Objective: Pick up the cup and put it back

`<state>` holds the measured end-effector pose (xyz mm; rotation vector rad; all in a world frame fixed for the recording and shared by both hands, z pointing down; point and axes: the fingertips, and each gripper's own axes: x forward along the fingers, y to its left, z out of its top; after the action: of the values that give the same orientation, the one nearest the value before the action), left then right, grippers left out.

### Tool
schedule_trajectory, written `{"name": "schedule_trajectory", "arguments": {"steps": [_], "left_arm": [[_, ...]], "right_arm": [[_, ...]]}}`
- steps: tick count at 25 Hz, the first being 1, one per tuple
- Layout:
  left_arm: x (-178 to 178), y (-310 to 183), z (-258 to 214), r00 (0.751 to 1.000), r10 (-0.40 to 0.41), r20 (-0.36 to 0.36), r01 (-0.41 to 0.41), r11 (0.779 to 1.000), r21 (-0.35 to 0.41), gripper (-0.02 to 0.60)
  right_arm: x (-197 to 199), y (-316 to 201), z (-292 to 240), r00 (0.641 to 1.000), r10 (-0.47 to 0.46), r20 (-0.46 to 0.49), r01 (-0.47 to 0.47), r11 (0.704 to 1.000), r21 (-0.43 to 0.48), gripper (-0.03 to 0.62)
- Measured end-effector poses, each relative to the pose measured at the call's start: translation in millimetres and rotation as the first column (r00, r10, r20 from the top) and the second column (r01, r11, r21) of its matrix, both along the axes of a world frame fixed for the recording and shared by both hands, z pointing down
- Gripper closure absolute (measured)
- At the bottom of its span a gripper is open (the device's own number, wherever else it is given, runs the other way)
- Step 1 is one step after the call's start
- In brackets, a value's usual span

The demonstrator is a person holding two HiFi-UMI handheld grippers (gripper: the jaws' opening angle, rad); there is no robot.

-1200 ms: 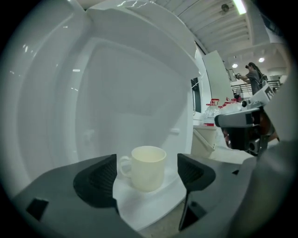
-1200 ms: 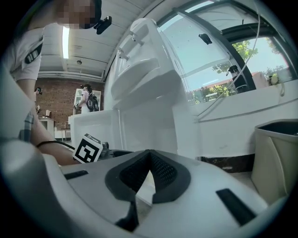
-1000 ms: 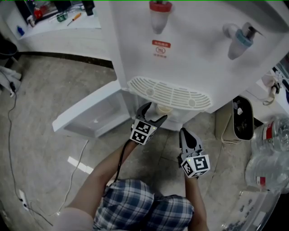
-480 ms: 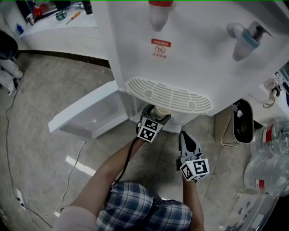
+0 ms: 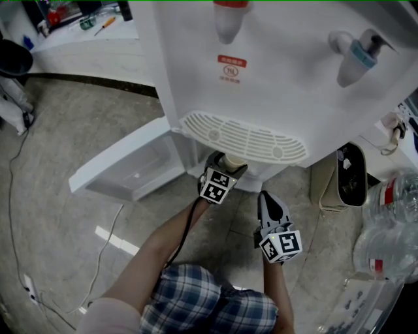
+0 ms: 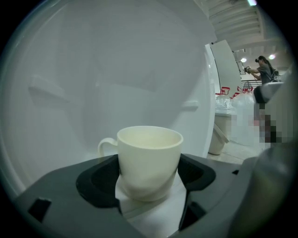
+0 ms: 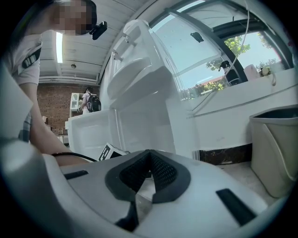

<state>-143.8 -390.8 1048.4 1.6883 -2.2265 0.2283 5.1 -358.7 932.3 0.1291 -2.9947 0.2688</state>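
Note:
A cream cup [image 6: 149,155] with its handle to the left stands on the white shelf inside the water dispenser's lower cabinet. My left gripper [image 6: 150,179] is shut on it, a dark pad pressing each side of the cup's body. In the head view the left gripper [image 5: 223,167] reaches under the drip tray, where only the cup's rim [image 5: 233,160] shows. My right gripper [image 5: 270,203] hangs back over the floor, shut with nothing in it. Its jaws [image 7: 148,160] meet in the right gripper view.
The white water dispenser [image 5: 274,78] has a red tap [image 5: 228,16], a blue tap [image 5: 356,55] and a slotted drip tray [image 5: 245,137]. Its cabinet door [image 5: 121,171] swings open to the left. A bin [image 5: 351,171] and water bottles [image 5: 392,222] stand at the right.
The left gripper has gone forward into the cabinet and its jaws, open a second ago, have shut on the cup. The right gripper has barely moved.

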Motion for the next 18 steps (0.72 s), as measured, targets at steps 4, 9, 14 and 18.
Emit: {"name": "schedule_trajectory", "arguments": {"steps": [4, 9, 14, 18], "left_arm": [[2.0, 0.7, -0.9, 0.999, 0.017, 0.051, -0.016, 1.000, -0.008, 0.190], [5.9, 4.4, -4.8, 0.998, 0.037, 0.055, -0.036, 0.999, -0.002, 0.190], [9.7, 12.4, -20.9, 0.998, 0.050, 0.043, -0.051, 0.999, 0.020, 0.190], [17.8, 21.2, -44.6, 0.993, 0.095, 0.066, -0.099, 0.993, 0.058, 0.190]], "right_arm": [[2.1, 0.0, 3.4, 1.000, 0.006, -0.007, -0.006, 1.000, -0.008, 0.577], [4.4, -2.9, 3.9, 1.000, 0.018, -0.010, -0.018, 1.000, -0.007, 0.577], [7.2, -3.8, 4.3, 1.000, 0.024, -0.015, -0.024, 1.000, -0.006, 0.577], [8.8, -3.6, 3.6, 1.000, 0.025, -0.018, -0.025, 1.000, -0.001, 0.577]]}}
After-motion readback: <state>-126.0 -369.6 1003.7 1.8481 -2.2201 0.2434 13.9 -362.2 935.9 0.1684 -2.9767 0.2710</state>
